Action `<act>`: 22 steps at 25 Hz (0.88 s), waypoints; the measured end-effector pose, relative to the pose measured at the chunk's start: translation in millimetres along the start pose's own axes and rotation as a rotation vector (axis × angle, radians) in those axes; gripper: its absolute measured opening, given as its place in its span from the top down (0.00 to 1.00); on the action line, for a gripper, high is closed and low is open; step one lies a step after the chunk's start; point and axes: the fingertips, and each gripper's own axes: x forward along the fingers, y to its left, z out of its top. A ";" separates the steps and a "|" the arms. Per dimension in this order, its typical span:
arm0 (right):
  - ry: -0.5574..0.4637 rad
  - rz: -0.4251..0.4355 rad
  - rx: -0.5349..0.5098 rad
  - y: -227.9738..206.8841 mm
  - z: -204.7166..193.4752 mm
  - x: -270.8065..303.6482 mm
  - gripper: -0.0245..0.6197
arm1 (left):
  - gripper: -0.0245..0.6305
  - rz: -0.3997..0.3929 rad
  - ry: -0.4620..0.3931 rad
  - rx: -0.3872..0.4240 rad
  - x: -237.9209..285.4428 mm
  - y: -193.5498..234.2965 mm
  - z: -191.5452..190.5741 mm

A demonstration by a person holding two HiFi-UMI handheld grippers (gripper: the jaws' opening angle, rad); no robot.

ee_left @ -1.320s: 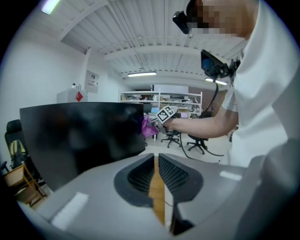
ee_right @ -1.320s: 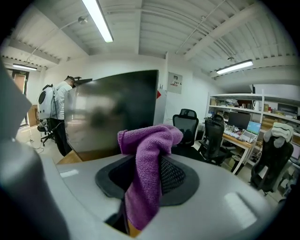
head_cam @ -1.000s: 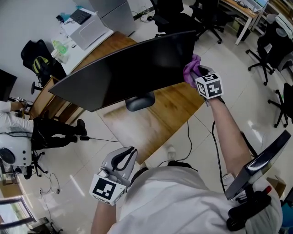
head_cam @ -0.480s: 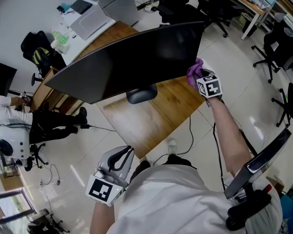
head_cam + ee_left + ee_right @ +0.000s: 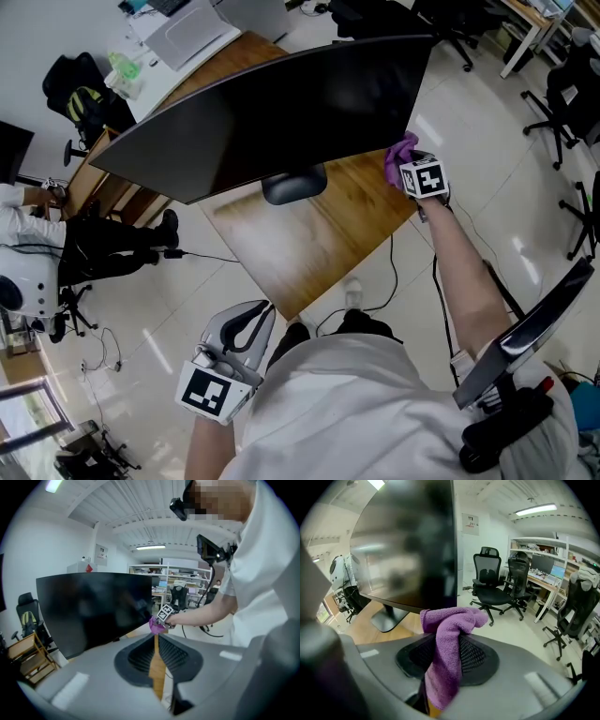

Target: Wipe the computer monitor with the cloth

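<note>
The purple cloth (image 5: pixel 399 149) is pinched between the shut jaws of my right gripper (image 5: pixel 407 161), bunched against the lower right corner of the monitor (image 5: pixel 281 112). I'd keep the pressure light and sweep back across the dark screen in overlapping passes. A second ago the cloth sat slightly higher on that edge; my left gripper (image 5: pixel 247 325) stays low, jaws nearly together on nothing.
</note>
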 end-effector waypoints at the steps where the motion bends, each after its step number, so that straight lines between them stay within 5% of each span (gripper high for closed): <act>1: 0.008 -0.003 0.005 -0.1 -3.4 2.1 0.76 | 0.89 -0.002 -0.004 -0.004 0.5 1.0 -1.5; 22: 0.042 0.093 -0.044 137.3 10.3 21.9 0.76 | 0.89 -0.044 -0.052 -0.039 -29.4 49.3 -22.4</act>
